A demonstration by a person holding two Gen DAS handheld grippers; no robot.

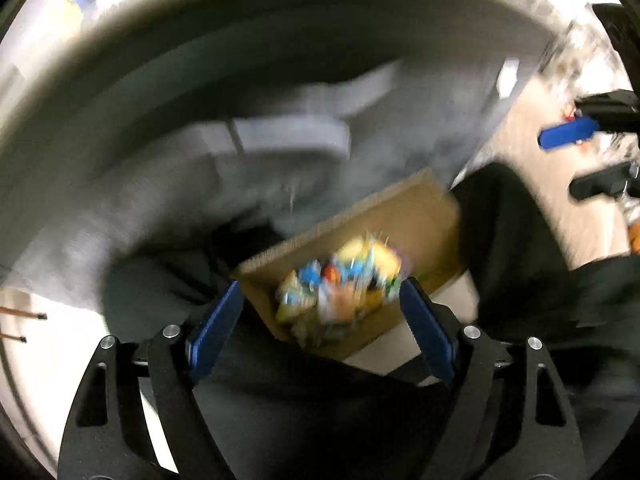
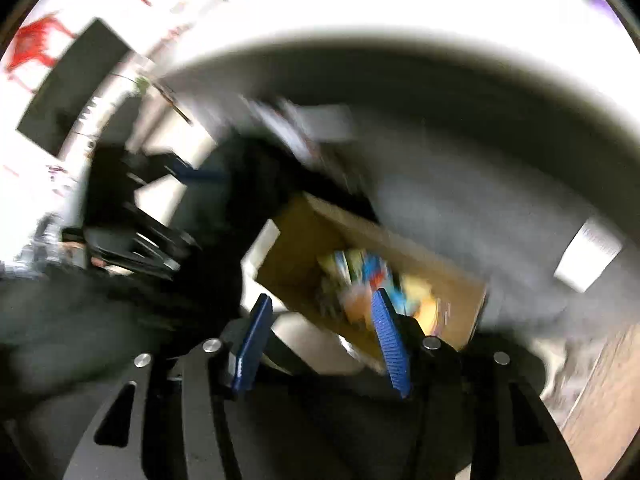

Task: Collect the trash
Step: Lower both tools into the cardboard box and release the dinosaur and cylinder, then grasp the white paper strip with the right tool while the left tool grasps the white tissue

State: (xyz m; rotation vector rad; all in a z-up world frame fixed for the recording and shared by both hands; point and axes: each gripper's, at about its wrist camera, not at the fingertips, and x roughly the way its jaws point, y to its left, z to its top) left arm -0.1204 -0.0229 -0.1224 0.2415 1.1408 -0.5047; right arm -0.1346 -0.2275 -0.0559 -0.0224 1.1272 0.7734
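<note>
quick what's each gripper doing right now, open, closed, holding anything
Left gripper: open, holding nothing; the cardboard box of colourful wrappers lies beyond its fingertips.
Right gripper: open, holding nothing.

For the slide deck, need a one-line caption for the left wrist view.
Open left gripper above a cardboard box of colourful wrappers, in a black trash bag, motion-blurred.
</note>
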